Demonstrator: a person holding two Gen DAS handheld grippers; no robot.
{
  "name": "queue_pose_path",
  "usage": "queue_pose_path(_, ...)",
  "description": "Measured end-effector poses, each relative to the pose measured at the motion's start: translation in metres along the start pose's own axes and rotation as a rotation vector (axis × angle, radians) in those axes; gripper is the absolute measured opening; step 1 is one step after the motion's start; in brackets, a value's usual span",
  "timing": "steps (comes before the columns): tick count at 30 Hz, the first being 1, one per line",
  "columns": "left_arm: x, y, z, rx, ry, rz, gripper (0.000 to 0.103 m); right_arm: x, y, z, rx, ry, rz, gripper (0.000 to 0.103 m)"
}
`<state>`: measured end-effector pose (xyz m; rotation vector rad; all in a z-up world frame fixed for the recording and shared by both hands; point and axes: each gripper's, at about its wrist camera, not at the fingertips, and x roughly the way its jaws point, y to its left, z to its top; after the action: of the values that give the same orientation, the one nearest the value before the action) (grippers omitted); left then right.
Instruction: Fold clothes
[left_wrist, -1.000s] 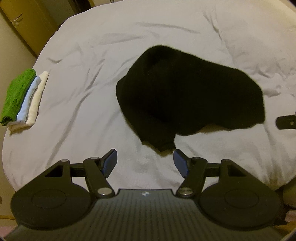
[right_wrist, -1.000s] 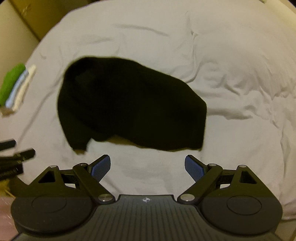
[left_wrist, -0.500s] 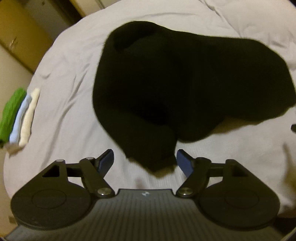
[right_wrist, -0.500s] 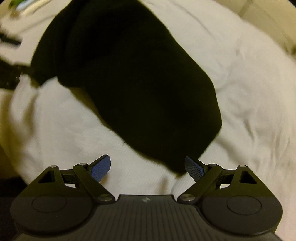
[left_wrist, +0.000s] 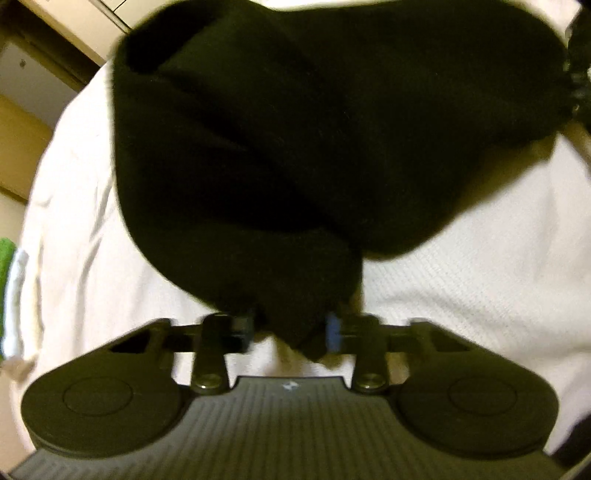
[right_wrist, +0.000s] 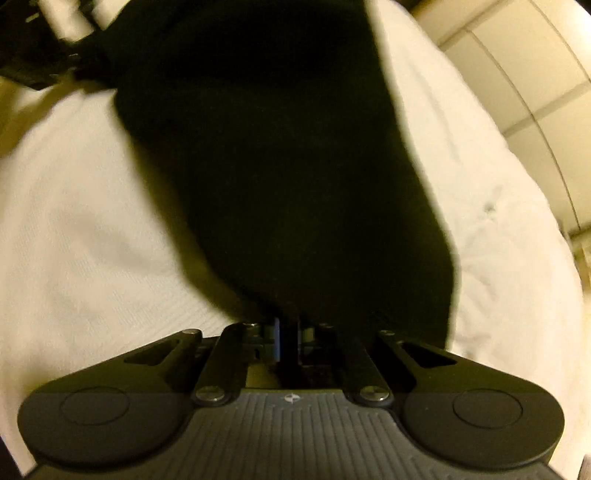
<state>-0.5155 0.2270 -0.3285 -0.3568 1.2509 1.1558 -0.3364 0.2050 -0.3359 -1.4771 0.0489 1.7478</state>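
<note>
Left tool: blue-padded fingers set apart, a corner of the black garment hanging between them; pads near the cloth, whether they pinch it cannot be told. Right tool: fingers drawn tight together, clamped on the garment's near edge. Garment lies spread on the bed, reaching away from both tools. Cloth soft, matte, thick-looking, rounded outline. Bed cover white, fine woven texture, rumpled. Folded green cloth at far left edge.
</note>
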Motion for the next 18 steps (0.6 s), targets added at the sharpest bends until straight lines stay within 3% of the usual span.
queue_pose_path(3, -0.033, 0.047, 0.004, -0.081, -0.061, -0.034, 0.013, -0.034, -0.044, 0.014, 0.187, -0.035, -0.042, 0.003)
queue_pose_path(6, -0.064, 0.104, 0.014, -0.172, -0.142, -0.011, 0.013, -0.077, -0.095, 0.032, 0.382, -0.097, -0.098, 0.003)
queue_pose_path(12, -0.093, 0.216, 0.071, -0.3, -0.302, 0.079, 0.013, -0.128, -0.179, 0.075, 0.539, -0.247, -0.275, 0.003)
queue_pose_path(14, -0.088, 0.232, 0.081, -0.343, -0.294, 0.085, 0.013, -0.127, -0.205, 0.089, 0.616, -0.239, -0.308, 0.004)
queue_pose_path(16, -0.082, 0.245, 0.088, -0.384, -0.277, 0.088, 0.016, -0.115, -0.229, 0.093, 0.709, -0.144, -0.332, 0.02)
queue_pose_path(17, -0.079, 0.251, 0.092, -0.404, -0.269, 0.089, 0.016, -0.11, -0.238, 0.094, 0.75, -0.101, -0.339, 0.059)
queue_pose_path(18, -0.076, 0.258, 0.095, -0.425, -0.261, 0.091, 0.017, -0.108, -0.238, 0.087, 0.767, -0.077, -0.326, 0.081)
